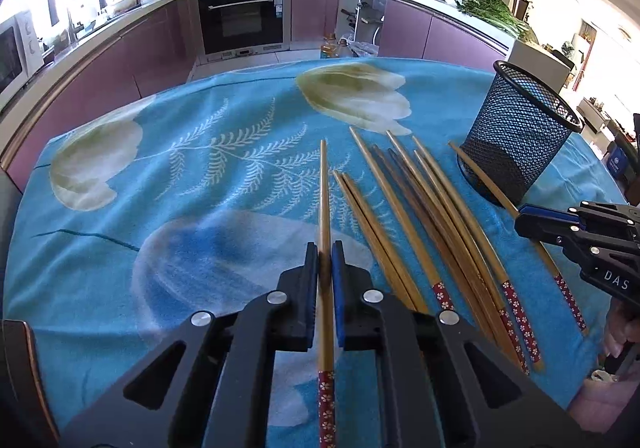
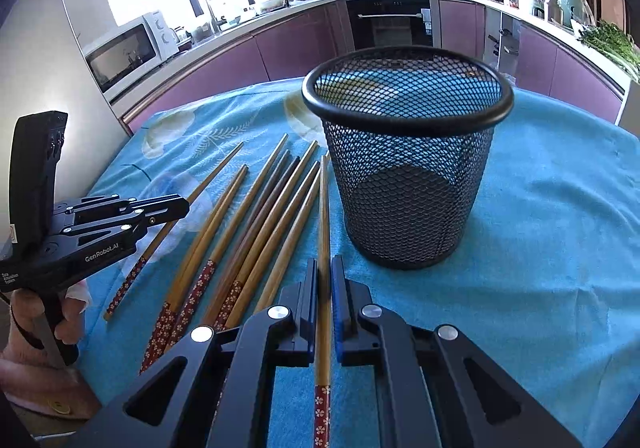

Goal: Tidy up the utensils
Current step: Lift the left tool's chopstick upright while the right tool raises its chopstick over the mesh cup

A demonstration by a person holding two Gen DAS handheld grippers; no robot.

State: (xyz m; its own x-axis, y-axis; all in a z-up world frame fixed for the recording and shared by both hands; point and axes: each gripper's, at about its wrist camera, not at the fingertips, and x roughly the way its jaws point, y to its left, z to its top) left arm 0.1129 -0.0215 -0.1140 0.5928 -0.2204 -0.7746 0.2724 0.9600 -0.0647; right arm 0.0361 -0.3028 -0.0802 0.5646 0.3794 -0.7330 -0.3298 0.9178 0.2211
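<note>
In the left wrist view my left gripper [image 1: 325, 248] is shut on a bamboo chopstick [image 1: 324, 188] with a red flowered handle, lying on the blue cloth. Several loose chopsticks [image 1: 408, 208] fan out to its right. Beyond them stands a black mesh cup [image 1: 516, 144], upright and empty. My right gripper [image 1: 522, 218] reaches in from the right over the outermost chopstick [image 1: 484, 180]. In the right wrist view my right gripper [image 2: 325, 262] is shut on that chopstick [image 2: 325, 208], just left of the mesh cup [image 2: 408, 176]. The left gripper [image 2: 185, 206] sits at the far left of the chopstick pile [image 2: 260, 216].
The table wears a blue flowered cloth [image 1: 160, 168] whose far edge drops toward purple kitchen cabinets and an oven [image 1: 242, 20]. A microwave [image 2: 128, 52] stands on the left counter. A person's hand [image 2: 24, 312] holds the left gripper's handle.
</note>
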